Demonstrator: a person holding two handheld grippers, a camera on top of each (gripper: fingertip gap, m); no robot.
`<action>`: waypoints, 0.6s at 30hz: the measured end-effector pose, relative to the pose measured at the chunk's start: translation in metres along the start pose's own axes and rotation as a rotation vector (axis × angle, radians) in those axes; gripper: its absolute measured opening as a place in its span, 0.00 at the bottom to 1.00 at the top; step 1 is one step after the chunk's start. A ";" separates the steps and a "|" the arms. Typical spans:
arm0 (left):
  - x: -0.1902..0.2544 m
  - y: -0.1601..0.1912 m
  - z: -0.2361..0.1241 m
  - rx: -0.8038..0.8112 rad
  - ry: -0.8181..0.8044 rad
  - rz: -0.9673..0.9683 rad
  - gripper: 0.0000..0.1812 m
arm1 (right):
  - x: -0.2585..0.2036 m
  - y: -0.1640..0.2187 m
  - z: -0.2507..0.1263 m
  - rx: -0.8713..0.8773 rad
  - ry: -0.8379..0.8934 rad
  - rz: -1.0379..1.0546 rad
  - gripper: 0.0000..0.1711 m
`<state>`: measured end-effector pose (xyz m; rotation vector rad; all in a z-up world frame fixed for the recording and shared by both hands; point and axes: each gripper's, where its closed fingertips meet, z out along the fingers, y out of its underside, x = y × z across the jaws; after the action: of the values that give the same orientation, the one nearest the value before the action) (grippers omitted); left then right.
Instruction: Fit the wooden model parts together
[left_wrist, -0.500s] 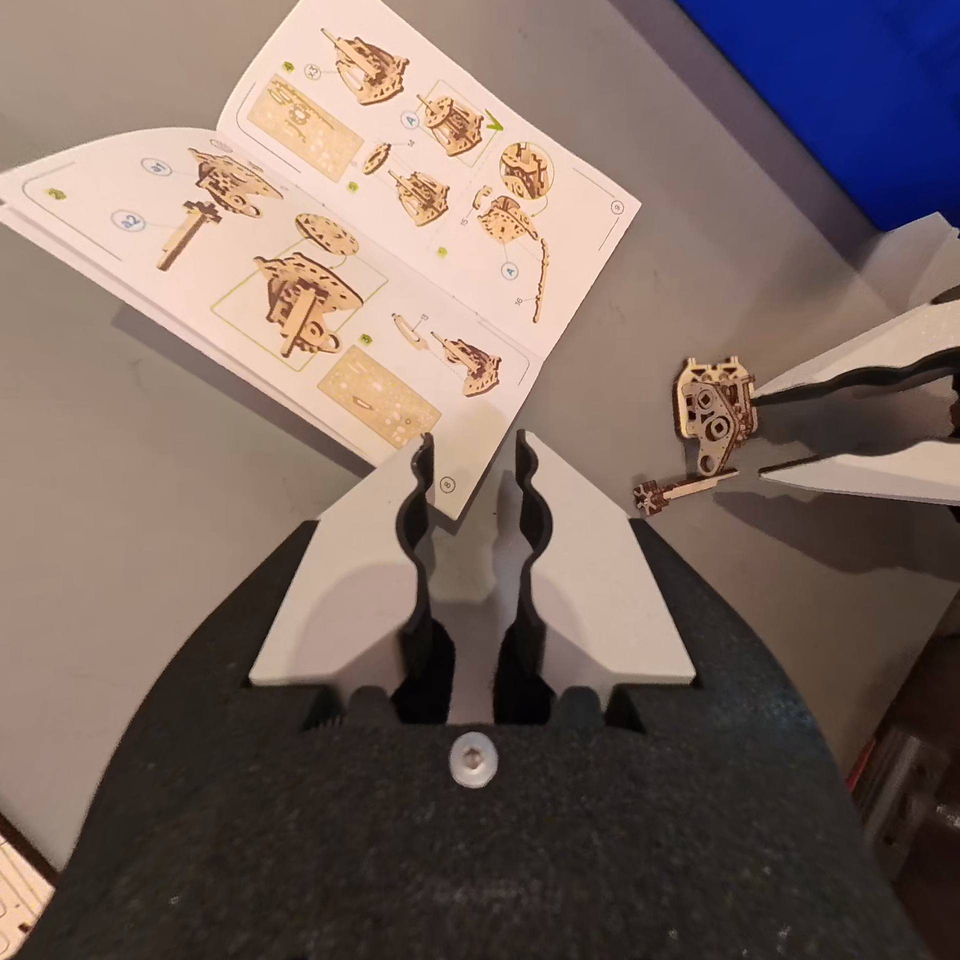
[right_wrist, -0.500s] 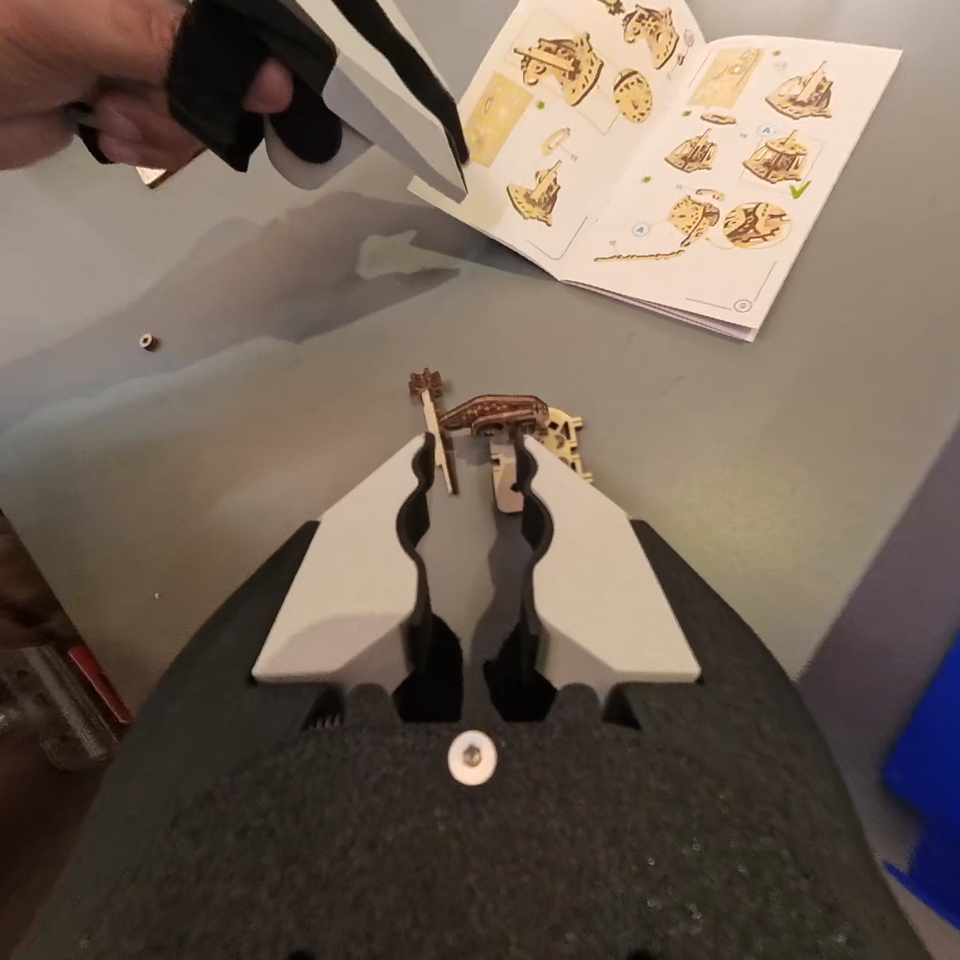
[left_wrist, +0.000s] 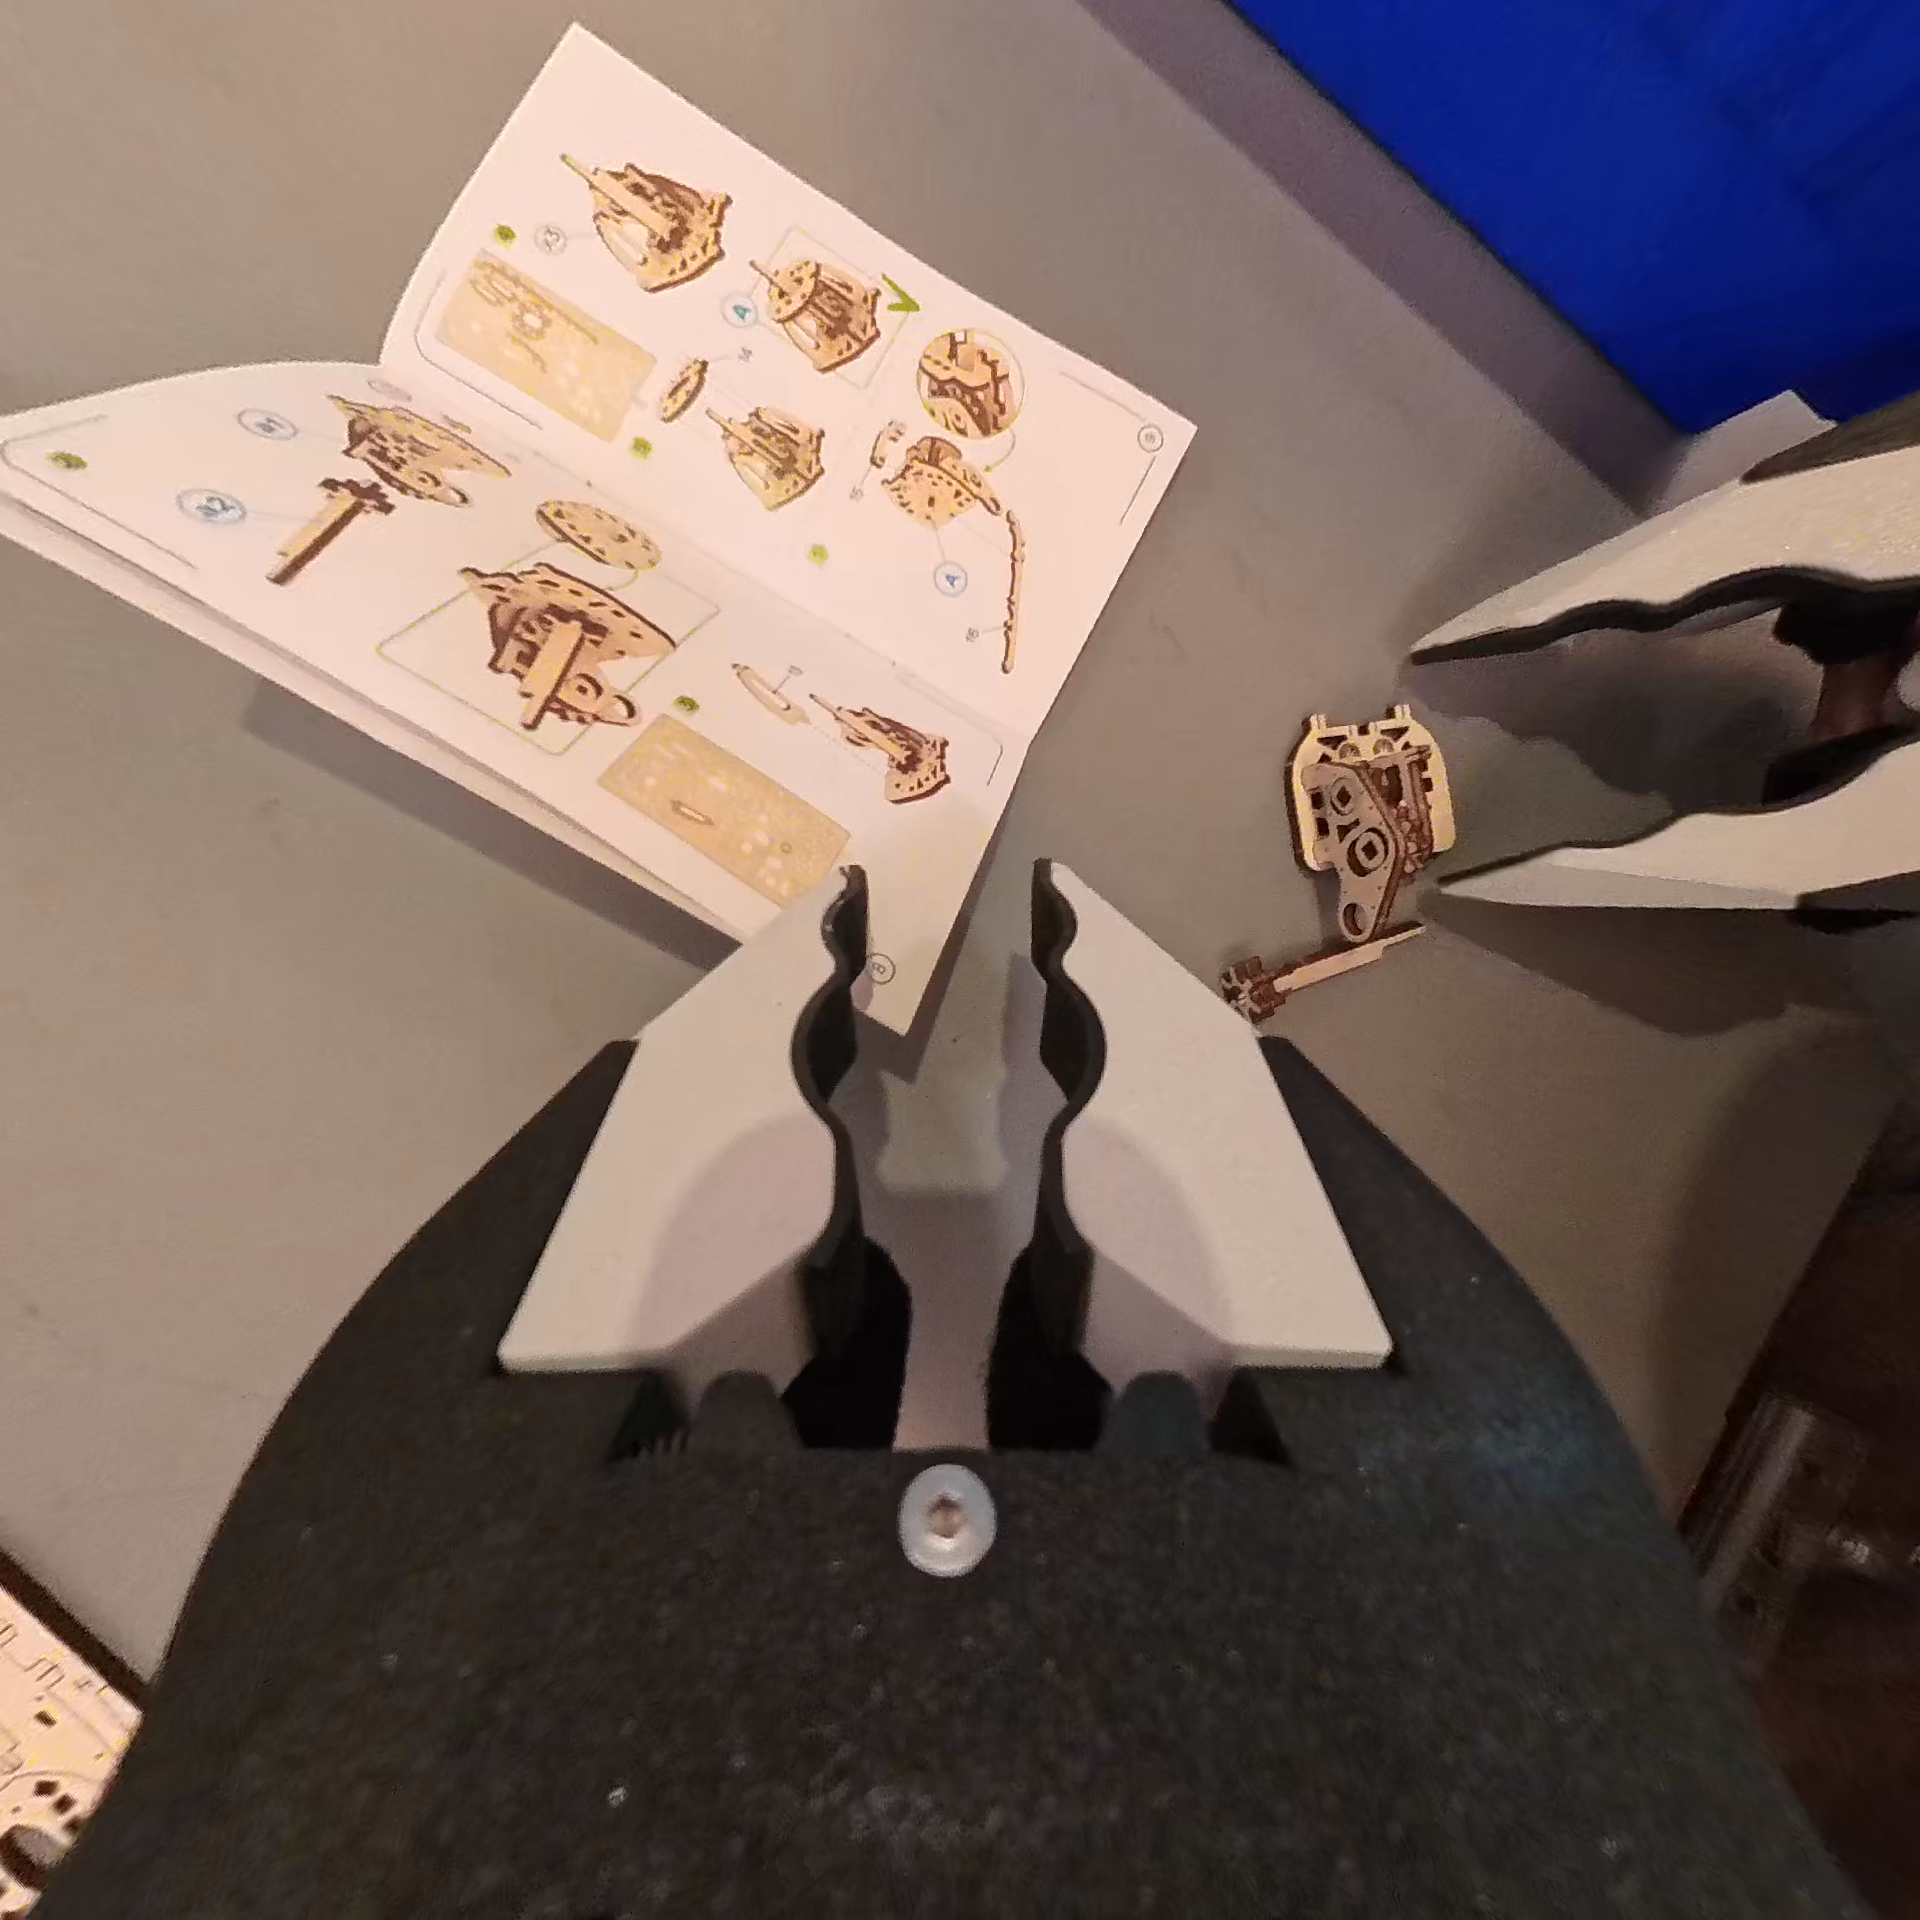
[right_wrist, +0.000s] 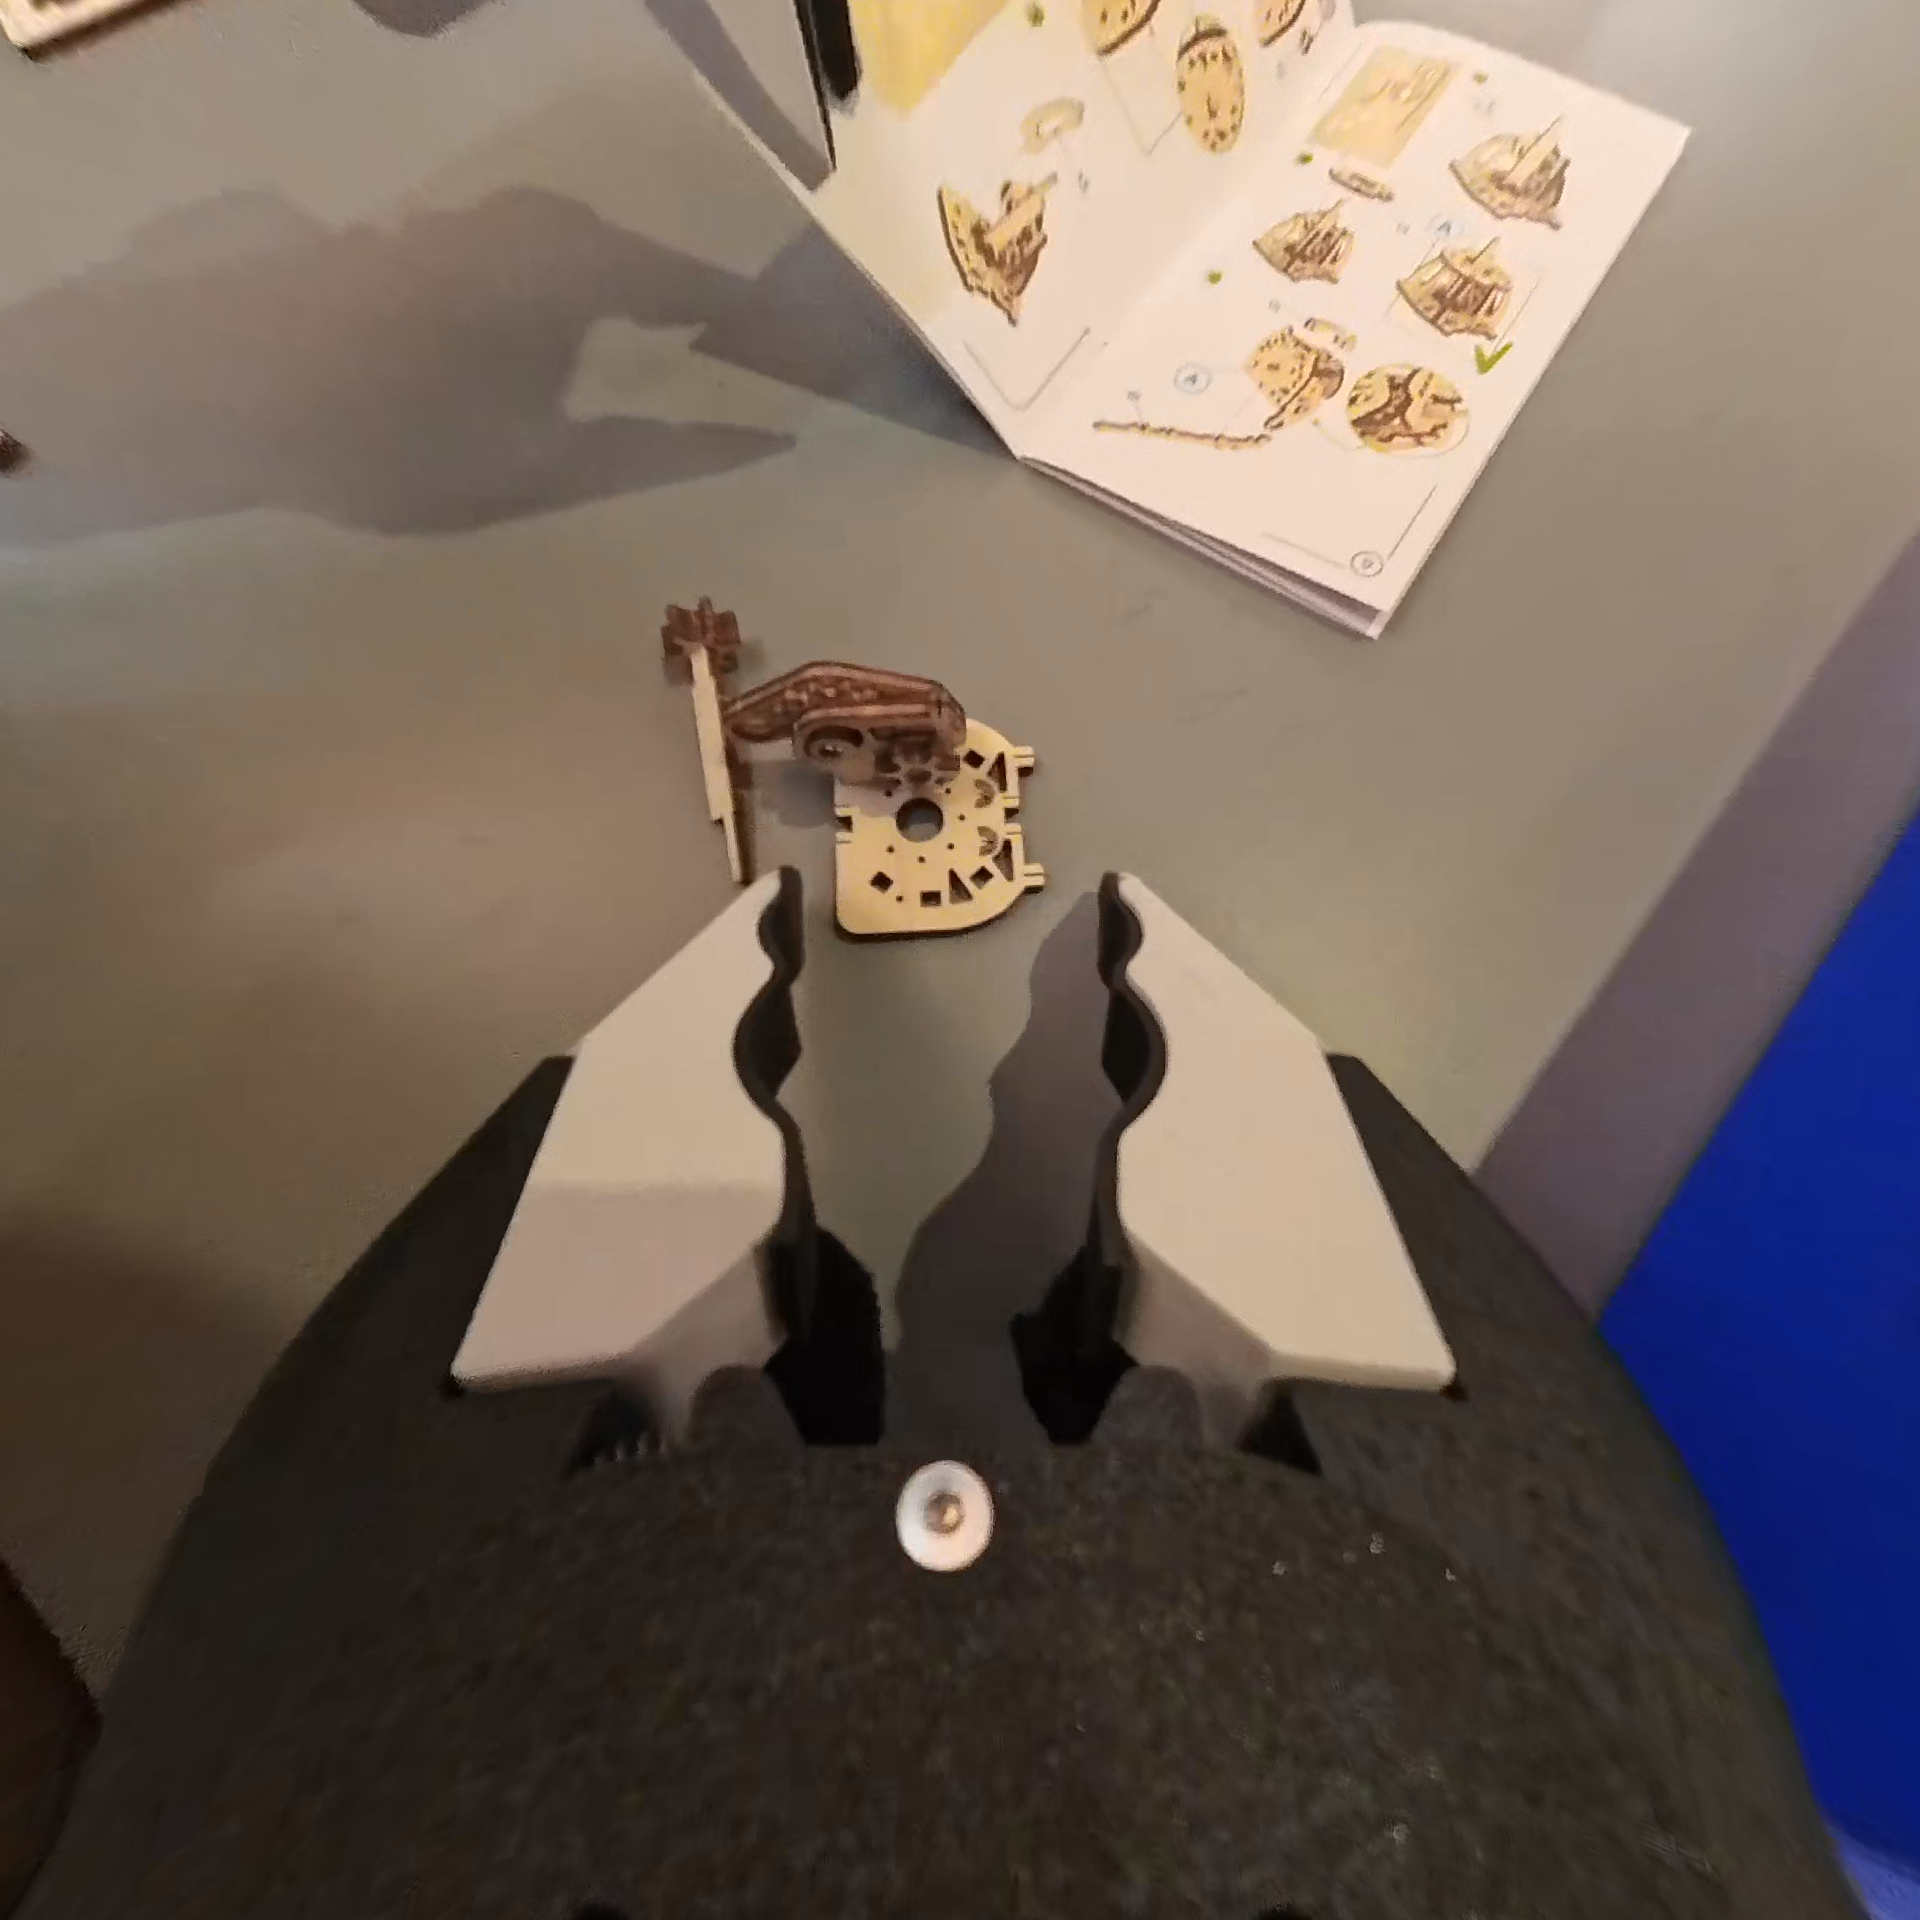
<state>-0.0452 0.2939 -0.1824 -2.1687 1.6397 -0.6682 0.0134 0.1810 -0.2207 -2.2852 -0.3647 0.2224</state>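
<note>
The plate (right_wrist: 914, 862) lay flat on the grey table (right_wrist: 416, 935), a dark arm (right_wrist: 831, 707) across it and a pin (right_wrist: 717, 748) alongside — just ahead of the right gripper (right_wrist: 948, 894), jaws released, empty. The left gripper (left_wrist: 948, 894) hung apart, parted, over the booklet (left_wrist: 623, 499).

Two close downward wrist views, seemingly opposed, sharing booklet (left_wrist: 582, 499) and wooden parts (right_wrist: 914, 821).
</note>
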 end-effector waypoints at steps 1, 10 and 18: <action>0.000 0.000 0.000 0.000 -0.001 0.001 0.16 | 0.001 0.001 0.001 -0.005 0.003 0.000 0.33; -0.001 0.000 0.005 -0.015 0.006 -0.001 0.17 | 0.002 0.001 0.004 -0.014 0.017 -0.017 0.23; -0.002 0.000 0.007 -0.021 0.006 -0.001 0.17 | 0.001 0.001 0.005 -0.021 0.027 -0.030 0.20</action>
<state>-0.0420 0.2959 -0.1887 -2.1847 1.6560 -0.6616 0.0128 0.1843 -0.2244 -2.2991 -0.3886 0.1732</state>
